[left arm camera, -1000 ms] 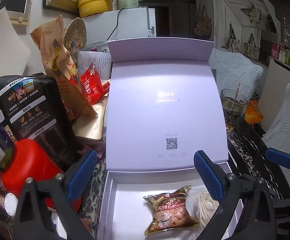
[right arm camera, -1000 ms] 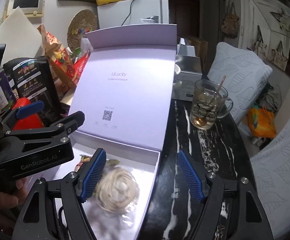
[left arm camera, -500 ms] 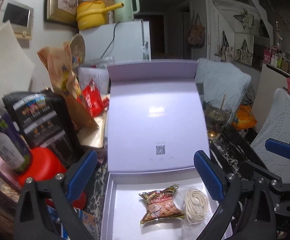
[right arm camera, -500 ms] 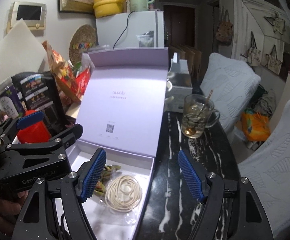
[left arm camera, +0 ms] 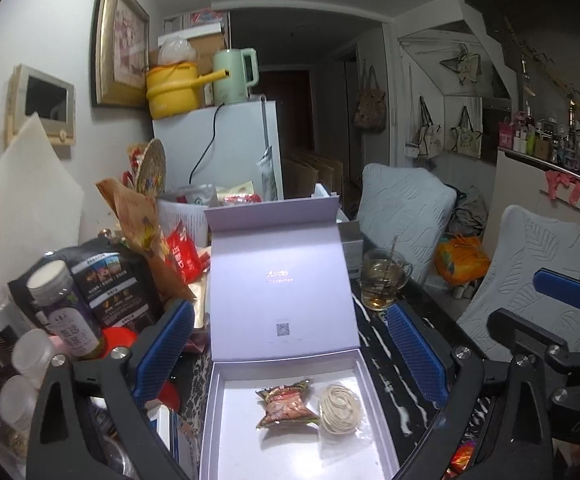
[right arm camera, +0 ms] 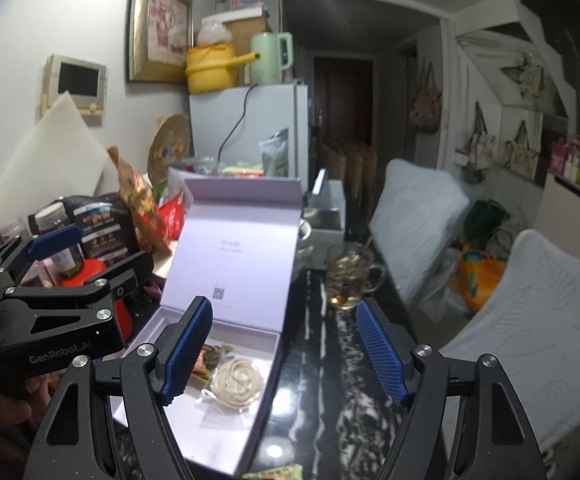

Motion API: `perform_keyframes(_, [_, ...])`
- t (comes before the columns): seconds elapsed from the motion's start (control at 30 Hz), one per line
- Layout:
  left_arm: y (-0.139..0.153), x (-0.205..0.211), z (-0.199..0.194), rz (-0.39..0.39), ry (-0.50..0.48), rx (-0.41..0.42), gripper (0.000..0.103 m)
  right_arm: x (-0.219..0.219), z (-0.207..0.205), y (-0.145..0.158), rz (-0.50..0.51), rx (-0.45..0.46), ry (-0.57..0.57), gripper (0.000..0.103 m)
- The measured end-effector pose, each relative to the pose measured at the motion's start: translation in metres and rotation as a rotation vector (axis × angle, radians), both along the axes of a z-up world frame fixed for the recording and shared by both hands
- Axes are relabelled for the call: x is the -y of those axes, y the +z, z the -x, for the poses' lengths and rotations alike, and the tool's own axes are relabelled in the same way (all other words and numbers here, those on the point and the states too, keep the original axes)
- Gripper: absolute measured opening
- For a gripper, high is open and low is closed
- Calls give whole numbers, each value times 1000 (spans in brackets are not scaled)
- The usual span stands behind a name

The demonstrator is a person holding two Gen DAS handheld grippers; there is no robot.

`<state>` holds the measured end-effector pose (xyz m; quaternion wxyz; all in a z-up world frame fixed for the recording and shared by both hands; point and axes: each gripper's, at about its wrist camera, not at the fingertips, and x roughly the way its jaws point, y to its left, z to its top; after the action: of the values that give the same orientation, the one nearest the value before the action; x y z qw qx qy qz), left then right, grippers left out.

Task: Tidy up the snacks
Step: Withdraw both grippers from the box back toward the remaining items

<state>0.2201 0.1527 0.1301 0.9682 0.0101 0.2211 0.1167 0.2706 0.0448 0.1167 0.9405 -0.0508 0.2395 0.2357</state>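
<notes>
Left wrist view: the lavender gift box (left arm camera: 364, 372) sits open on the black marbled desk (left arm camera: 386, 356), its lid (left arm camera: 281, 276) standing upright at the far edge. Inside the box, on the white floor toward the lid end: a red and brown snack packet (left arm camera: 285, 402), and just to its right, touching or nearly so, a coil of pale noodles in clear wrap (left arm camera: 340, 410). The rest of the box floor is bare.

The left hand-held gripper (left arm camera: 285, 352) hangs above the box, blue pads spread wide, nothing between them. The right hand-held gripper (right arm camera: 283, 350) likewise stands open and empty, over the box's right edge and the desk.

Left of the box: a crowded pile of snacks, including a black pouch with printed panels (left arm camera: 105, 284), a red packet (left arm camera: 181, 256), a tall tan paper bag (left arm camera: 137, 220), a purple-labelled bottle with a white cap (left arm camera: 63, 312) and a red tub (left arm camera: 119, 336).

Right of the box lid: a glass mug of tea (left arm camera: 382, 280), something thin standing in it. Beyond the box lid: a white basket of packets (left arm camera: 187, 220), then a white fridge (left arm camera: 225, 148).

Right wrist view: a green-edged packet (right arm camera: 273, 474) peeks in at the bottom, near the box's closest corner.
</notes>
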Motion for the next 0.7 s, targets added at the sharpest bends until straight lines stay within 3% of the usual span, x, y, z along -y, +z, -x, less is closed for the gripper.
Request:
perform_keyframes(0.3, [13, 57, 44, -16, -130, 40, 99, 53, 50, 16, 5, 46, -79, 75])
perform_keyframes(0.7, [-13, 139, 80, -2, -313, -20, 99, 130, 121, -4, 4, 39, -227, 75])
